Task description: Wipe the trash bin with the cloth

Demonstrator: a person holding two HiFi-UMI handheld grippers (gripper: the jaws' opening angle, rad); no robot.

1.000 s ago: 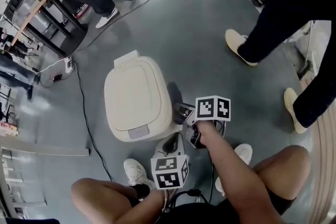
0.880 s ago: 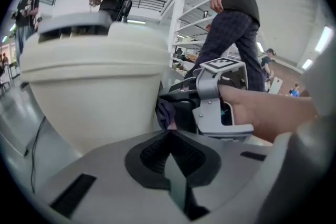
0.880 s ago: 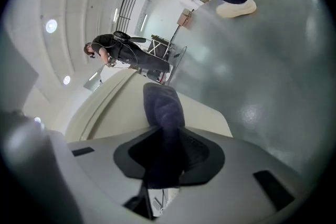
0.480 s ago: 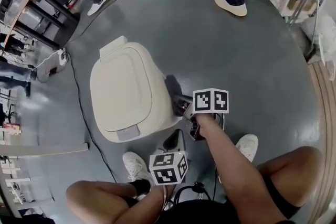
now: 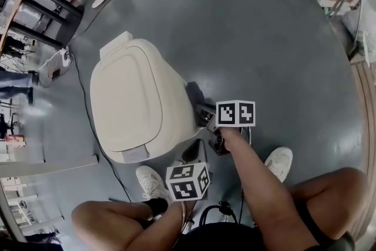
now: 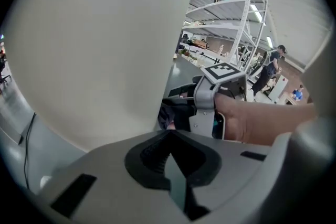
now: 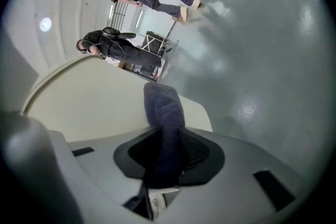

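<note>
Bin [image 5: 138, 100] left of centre. Right gripper [image 7: 165, 157] clamps dark cloth [image 7: 164, 113] against bin's right wall, same spot as a second ago: wipe stroke barely advancing. Left gripper [image 5: 191, 157] closed, empty, beside bin's near corner.

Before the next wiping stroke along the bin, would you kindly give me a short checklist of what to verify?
1. Cloth clamped in the right gripper: ok, it is pinched between the jaws.
2. Left gripper free: ok, jaws together with nothing between them.
3. Lid of the trash bin shut: ok.
4. Cloth pressed against the bin's side wall: cannot tell; it is close, but contact is not visible.
5. Cable away from the wiping side: ok, it lies on the floor along the bin's opposite side.
</note>
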